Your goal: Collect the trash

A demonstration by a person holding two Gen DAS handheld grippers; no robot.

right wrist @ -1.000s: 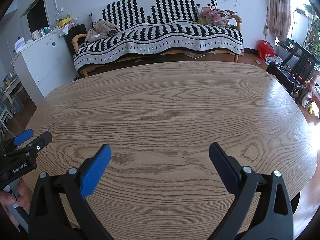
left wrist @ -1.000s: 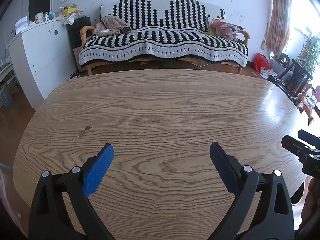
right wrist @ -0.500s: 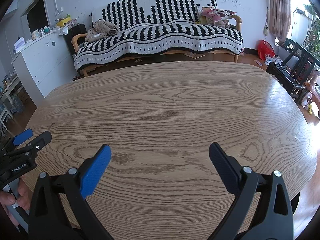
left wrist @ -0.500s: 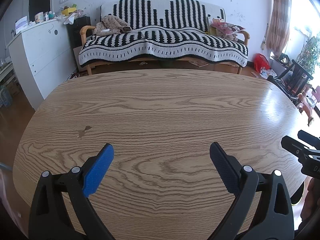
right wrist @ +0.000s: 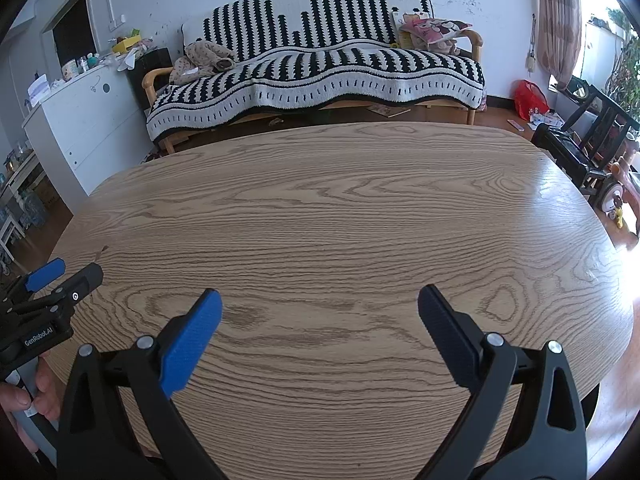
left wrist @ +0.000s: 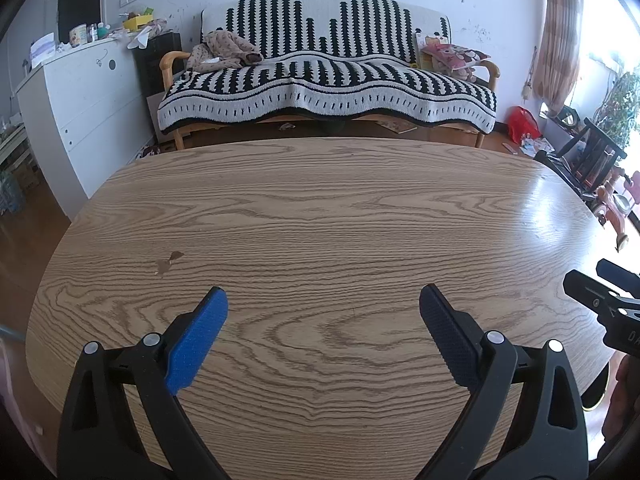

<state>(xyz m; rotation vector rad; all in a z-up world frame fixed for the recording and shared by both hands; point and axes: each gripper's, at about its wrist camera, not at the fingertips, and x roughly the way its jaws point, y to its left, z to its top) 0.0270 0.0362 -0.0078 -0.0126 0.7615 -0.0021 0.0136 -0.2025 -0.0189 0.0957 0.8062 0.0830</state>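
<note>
My left gripper [left wrist: 322, 300] is open and empty, held over the near part of a bare oval wooden table [left wrist: 320, 208]. My right gripper [right wrist: 318, 300] is open and empty too, over the same table [right wrist: 340, 208]. Each gripper shows in the other's view: the right one at the right edge of the left wrist view [left wrist: 600, 292], the left one at the left edge of the right wrist view [right wrist: 64, 276]. No trash shows on the table. A small brown stain [left wrist: 168, 262] marks the wood ahead of the left gripper.
Beyond the table stands a sofa [left wrist: 328, 80] under a black and white striped blanket. A white cabinet [left wrist: 80, 100] with clutter on top is at the left. Dark chairs [right wrist: 580, 140] and a red bag [right wrist: 530, 98] are at the right, with scraps on the floor.
</note>
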